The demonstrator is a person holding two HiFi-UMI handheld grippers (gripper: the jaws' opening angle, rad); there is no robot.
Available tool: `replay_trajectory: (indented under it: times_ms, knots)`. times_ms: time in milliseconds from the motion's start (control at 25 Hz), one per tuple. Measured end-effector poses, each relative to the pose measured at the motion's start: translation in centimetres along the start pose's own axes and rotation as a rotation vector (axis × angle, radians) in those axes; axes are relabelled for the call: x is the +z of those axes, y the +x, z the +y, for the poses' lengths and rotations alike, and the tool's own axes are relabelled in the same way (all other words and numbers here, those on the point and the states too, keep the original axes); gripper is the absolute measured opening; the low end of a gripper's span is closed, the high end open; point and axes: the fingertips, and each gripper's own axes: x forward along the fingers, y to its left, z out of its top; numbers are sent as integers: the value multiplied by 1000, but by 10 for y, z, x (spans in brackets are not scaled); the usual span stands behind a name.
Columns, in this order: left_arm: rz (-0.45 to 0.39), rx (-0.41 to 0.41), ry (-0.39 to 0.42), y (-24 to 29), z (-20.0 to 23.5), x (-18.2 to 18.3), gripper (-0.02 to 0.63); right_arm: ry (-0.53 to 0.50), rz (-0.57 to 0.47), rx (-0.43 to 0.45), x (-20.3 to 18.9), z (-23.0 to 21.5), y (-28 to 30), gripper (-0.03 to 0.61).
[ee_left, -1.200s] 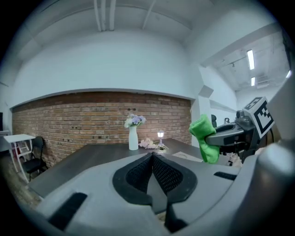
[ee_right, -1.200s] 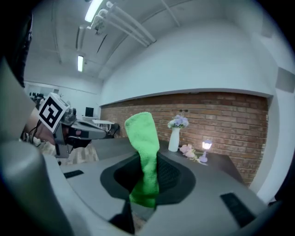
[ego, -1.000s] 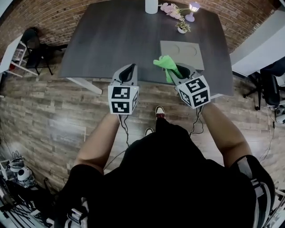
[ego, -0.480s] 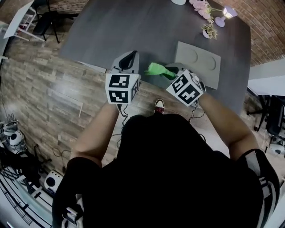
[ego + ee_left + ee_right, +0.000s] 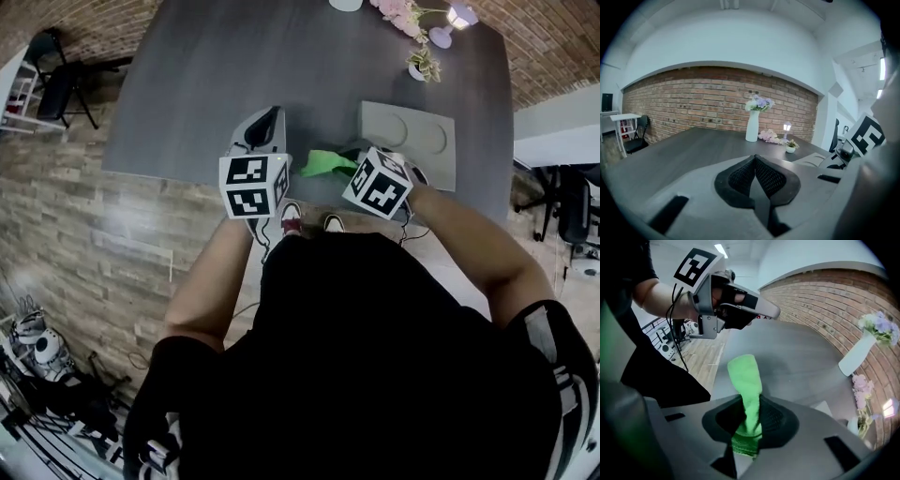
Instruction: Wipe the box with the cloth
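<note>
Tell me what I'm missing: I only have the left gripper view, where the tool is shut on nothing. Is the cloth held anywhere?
Observer: Yes. The right tool is shut on the green cloth, which sticks out past its jaws.
Operator: Is it on the box?
Observer: No. In the head view the box lies on the table beside the right tool, and the cloth points away from it, toward the left tool.
Operator: Anything on the box's top?
Observer: Nothing. Its grey top shows two round recesses, both bare.
</note>
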Motion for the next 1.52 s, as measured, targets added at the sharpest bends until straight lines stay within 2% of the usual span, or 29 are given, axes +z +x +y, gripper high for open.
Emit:
replay_trajectory:
  times_ms: [280, 360, 520, 800, 1200, 1520]
  knots:
    - [-11, -109, -5, 37, 29, 16, 9, 27, 112, -60, -8, -36, 9, 77]
    - [-3, -114, -20, 45, 37, 13, 9, 37, 124, -76, -8, -48, 12, 77]
    - [-2, -88, -81, 58, 48, 15, 9, 55, 127, -93, -6, -72, 13, 77]
    - [6, -40, -112, 70, 44, 11, 9, 2, 114, -104, 0, -126, 14, 77]
    - [-13, 51, -118, 54, 53, 20, 9, 39, 103, -101, 1, -176, 23, 77]
    - [0, 70, -107, 43, 49, 19, 9, 104, 80, -149, -7, -200, 21, 77]
